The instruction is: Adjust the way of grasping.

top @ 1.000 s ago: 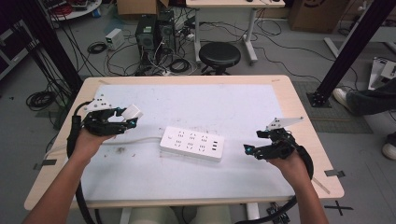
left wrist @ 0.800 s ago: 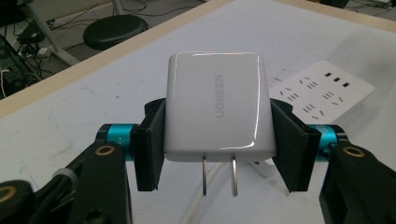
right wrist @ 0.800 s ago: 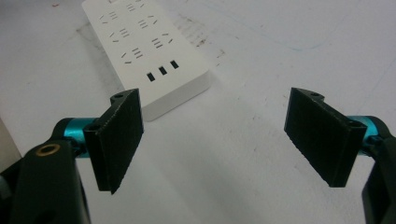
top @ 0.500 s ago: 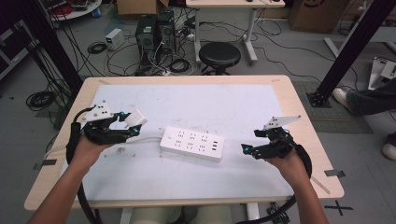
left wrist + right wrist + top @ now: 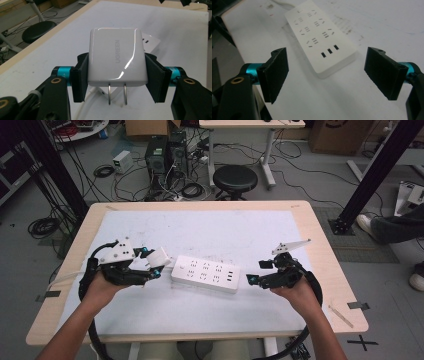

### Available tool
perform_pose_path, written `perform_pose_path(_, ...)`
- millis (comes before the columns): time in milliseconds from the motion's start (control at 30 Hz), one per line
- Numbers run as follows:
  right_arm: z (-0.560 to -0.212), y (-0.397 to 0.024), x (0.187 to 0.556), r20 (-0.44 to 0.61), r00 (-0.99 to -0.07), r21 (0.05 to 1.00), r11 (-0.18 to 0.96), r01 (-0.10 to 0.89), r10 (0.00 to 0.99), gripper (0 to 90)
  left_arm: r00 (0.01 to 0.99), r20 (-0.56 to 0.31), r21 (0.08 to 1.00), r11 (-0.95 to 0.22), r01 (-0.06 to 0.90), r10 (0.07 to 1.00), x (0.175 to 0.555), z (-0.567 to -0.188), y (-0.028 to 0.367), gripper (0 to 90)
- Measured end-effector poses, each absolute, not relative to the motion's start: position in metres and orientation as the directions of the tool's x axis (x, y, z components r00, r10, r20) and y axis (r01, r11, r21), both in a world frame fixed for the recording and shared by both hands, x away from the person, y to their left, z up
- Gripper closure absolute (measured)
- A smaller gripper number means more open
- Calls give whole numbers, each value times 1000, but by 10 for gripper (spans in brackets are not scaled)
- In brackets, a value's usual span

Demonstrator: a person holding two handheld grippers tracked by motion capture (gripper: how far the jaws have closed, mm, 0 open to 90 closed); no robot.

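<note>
Left hand-held gripper: your left hand-held gripper (image 5: 159, 262) is clenched on the glossy white square plastic wall charger (image 5: 117, 57), one black pad on each flat side, so the block cannot twist as it is pushed home.
Charger pose: in the left gripper view its two bare metal prongs (image 5: 117, 93) stick out toward the camera side, clear of the pads; gripping the body rather than the prongs leaves them free to enter a socket.
Charger place: in the high view the charger (image 5: 160, 256) hangs above the bench just left of the strip, close to its left end and not touching it.
Power strip: the long white plastic power strip (image 5: 205, 273) lies flat near the middle of the white-topped bench (image 5: 210, 230), sockets facing up, so a plug can come down from above.
Strip cable: a white cord (image 5: 62, 278) runs off the strip's left end toward the bench's left edge, passing under your left hand.
Right hand-held gripper: your right hand-held gripper (image 5: 325, 72) is released, its pads standing wide apart with nothing between them.
Right gripper place: in the high view it (image 5: 252, 280) hovers just right of the strip's right end, which carries the three small ports (image 5: 329, 51); judging by this, it is set to pin the strip down while the charger goes in.
</note>
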State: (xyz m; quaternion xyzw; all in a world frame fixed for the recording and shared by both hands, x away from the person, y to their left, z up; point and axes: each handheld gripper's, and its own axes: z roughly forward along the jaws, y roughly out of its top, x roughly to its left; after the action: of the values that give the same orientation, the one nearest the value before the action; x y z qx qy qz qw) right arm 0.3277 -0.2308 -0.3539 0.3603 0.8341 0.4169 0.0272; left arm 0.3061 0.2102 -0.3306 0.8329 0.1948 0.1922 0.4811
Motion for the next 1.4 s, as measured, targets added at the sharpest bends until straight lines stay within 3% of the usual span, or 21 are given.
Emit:
perform_pose_path(733, -349, -183, 344, 511, -720, 638, 353, 684, 470, 222, 905, 206, 856, -517, 17, 371, 298, -345, 170, 427)
perform_pose_path(1400, -350, -153, 358, 645, -665, 578, 328, 747, 377, 235, 925, 243, 847, -529, -55, 293, 304, -355, 134, 426)
